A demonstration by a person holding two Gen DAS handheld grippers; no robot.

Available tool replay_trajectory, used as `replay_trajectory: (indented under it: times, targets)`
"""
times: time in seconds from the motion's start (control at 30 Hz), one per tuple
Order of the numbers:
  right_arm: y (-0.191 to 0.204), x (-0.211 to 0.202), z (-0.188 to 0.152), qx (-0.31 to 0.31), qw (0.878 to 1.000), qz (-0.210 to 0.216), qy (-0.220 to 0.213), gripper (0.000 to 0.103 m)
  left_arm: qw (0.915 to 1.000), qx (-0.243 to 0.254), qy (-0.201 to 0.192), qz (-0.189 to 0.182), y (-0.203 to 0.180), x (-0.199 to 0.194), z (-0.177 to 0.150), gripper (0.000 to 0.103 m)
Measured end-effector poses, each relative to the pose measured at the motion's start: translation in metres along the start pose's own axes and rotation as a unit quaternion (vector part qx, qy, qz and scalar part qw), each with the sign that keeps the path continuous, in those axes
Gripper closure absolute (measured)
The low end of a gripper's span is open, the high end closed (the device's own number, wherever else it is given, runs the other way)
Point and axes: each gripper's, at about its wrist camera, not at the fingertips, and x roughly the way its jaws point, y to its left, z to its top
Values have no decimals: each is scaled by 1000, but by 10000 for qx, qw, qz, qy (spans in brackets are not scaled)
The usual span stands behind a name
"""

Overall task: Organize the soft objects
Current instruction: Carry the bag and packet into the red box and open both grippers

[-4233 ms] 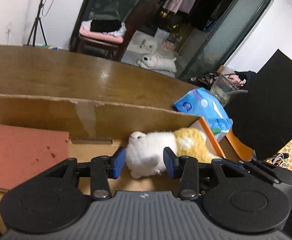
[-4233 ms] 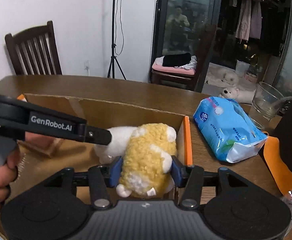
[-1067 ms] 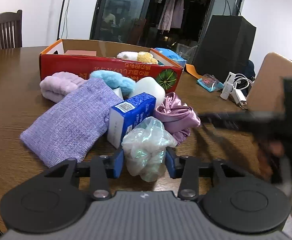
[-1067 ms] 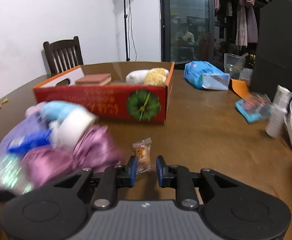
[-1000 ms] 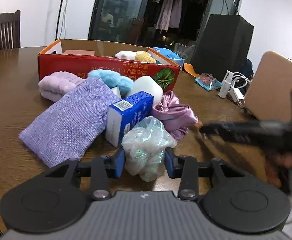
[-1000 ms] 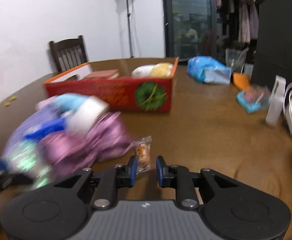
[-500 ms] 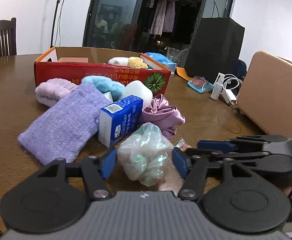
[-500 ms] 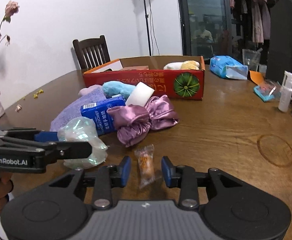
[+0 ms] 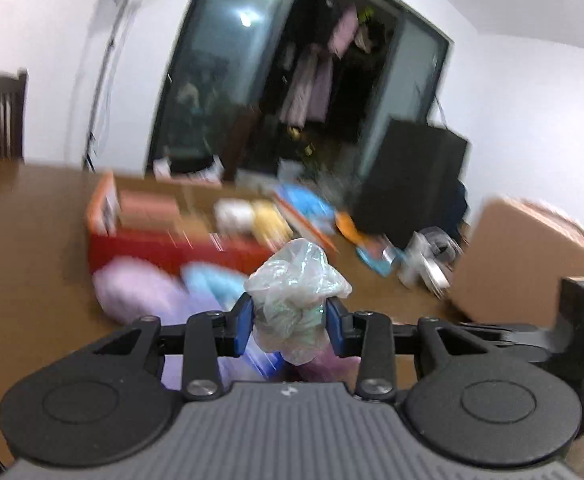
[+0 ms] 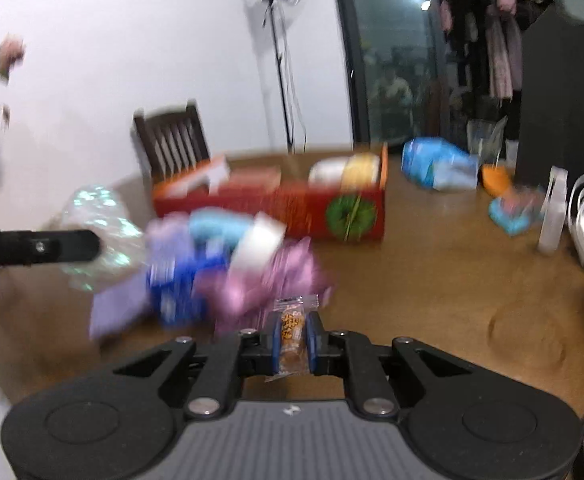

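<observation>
your left gripper (image 9: 289, 322) is pinching a crumpled iridescent plastic bag (image 9: 295, 296) between its blue pads, and its jaws have just been closing onto it; the bag is bulging above and below the pads and is hanging clear of the wooden table (image 9: 28, 220). your right gripper (image 10: 293, 338) is squeezing a small clear snack packet (image 10: 291, 330) upright between its pads, its jaws narrow and having just been closing on that packet.

ahead of your left gripper, beyond the bag, the red cardboard box (image 9: 164, 248) is sitting on the table, with a white plush (image 9: 234, 214) and a yellow plush (image 9: 268, 216) lying side by side inside it, toward its right end. between that gripper and the box, a pale purple soft roll (image 9: 132, 290) and a light blue fluffy piece (image 9: 212, 280) are lying blurred.

just ahead and left of your right gripper, a pile is resting on the table: a pink satin cloth (image 10: 268, 280), a blue carton (image 10: 176, 292) and a white block (image 10: 258, 246). far to its left, your left gripper is showing with the bag at its tip. the blur is hiding finer detail.
</observation>
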Motion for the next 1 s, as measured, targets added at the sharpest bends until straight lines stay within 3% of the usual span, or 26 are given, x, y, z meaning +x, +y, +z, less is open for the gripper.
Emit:
replay_trajectory:
  times: [0.13, 0.2, 0.3, 0.4, 0.5, 0.63, 0.7, 0.83, 1.0]
  targets:
    - [-11, 29, 65, -22, 9991, 214, -361, 90, 9985, 256, -82, 481, 42, 49, 59, 64]
    - [-17, 68, 107, 65, 9986, 391, -360, 90, 9973, 237, 272, 641, 71, 95, 84, 63]
    - [-28, 147, 164, 511, 9959, 746, 107, 90, 9905, 226, 914, 1003, 112, 164, 103, 63]
    - [-27, 232, 201, 795, 9914, 756, 710, 90, 9791, 473, 1413, 1382, 133, 215, 102, 58]
    - [-24, 316, 218, 1124, 9834, 543, 1320, 89, 9752, 748, 1538, 1408, 144, 239, 100, 42]
    - [-11, 374, 218, 1009, 9819, 163, 1595, 79, 9795, 595, 1460, 1252, 156, 243, 107, 37]
    - [-10, 384, 217, 1170, 9796, 211, 1620, 66, 9821, 523, 1434, 1104, 159, 239, 109, 31]
    - [-8, 370, 220, 1045, 9833, 325, 1456, 66, 9845, 577, 1256, 1076, 157, 225, 115, 25]
    - [-15, 314, 238, 735, 9901, 415, 1125, 63, 9874, 604, 910, 1147, 139, 192, 134, 24]
